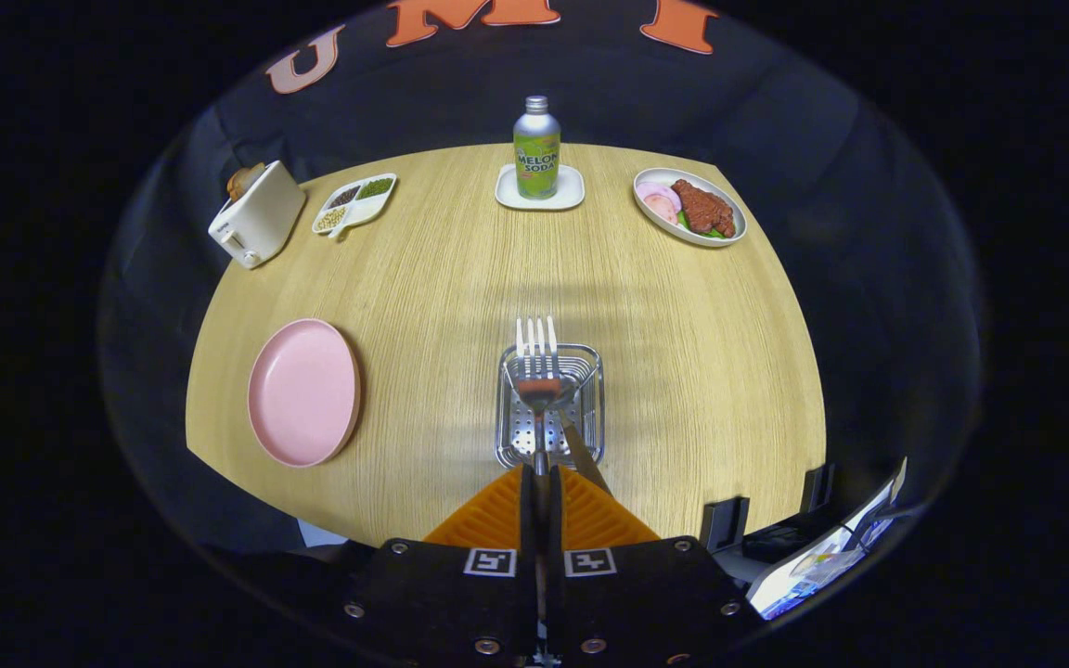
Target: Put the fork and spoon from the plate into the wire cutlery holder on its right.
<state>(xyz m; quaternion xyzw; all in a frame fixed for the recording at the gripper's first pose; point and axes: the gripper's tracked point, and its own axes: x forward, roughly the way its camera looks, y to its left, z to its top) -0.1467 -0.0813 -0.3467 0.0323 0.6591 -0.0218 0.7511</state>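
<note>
My gripper (540, 475) hangs over the near rim of the wire cutlery holder (590, 408), its orange fingers (497, 510) shut on a thin metal handle. That handle runs straight ahead to the spoon (539, 391), whose bowl sits above the holder's perforated floor. The fork (534, 336) is in the holder too, its tines poking up past the far rim. A dark slanted handle (583, 455) leans over the near rim beside my right finger; it seems to be the fork's. The pink plate (302, 391) lies bare to the left of the holder.
At the table's far side stand a white toaster (256, 218), a divided dish of beans (355, 202), a soda bottle (535, 148) on a white coaster, and a plate of meat (690, 206). Black brackets and a device (822, 547) sit at the near right edge.
</note>
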